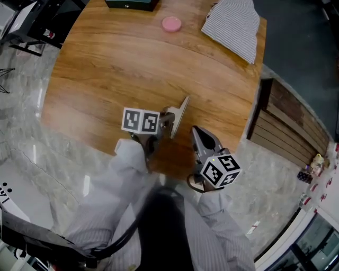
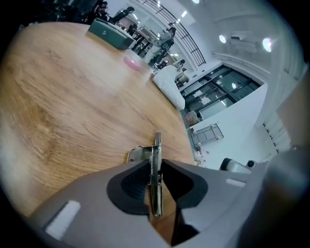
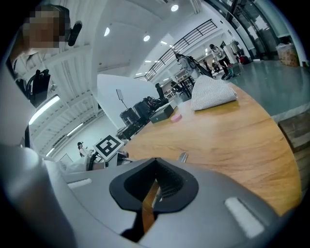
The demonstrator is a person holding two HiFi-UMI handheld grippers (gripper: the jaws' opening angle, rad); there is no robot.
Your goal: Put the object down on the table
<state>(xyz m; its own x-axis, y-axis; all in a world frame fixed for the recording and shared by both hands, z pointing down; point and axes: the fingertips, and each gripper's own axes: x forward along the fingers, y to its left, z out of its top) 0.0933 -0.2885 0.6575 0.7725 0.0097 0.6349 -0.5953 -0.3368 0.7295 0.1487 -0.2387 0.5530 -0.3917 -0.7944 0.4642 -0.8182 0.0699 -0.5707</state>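
Seen from above, a person in pale striped sleeves (image 1: 114, 193) holds a grey two-jawed tool in each hand over the near edge of a rounded, honey-coloured wooden surface (image 1: 122, 69).

The left tool (image 1: 165, 123), topped by a cube with black-and-white square markers, is clamped on a thin, flat, silver metal clip with a small coil spring (image 2: 155, 167). The dark pads press on it from both sides. The clip stands on edge, its free end pointing away from the person, over the wood near the surface's rim. Whether its lower edge touches the wood cannot be told.

The right tool (image 1: 198, 133) is just beside it, to the right, with its jaws drawn together on nothing; only a sliver of wood shows between them.

At the far side of the surface lie a small round pink disc (image 1: 171, 23), a folded grey-and-white striped cloth (image 1: 233, 25) and a dark green box (image 1: 131, 3), all well apart from the tools.
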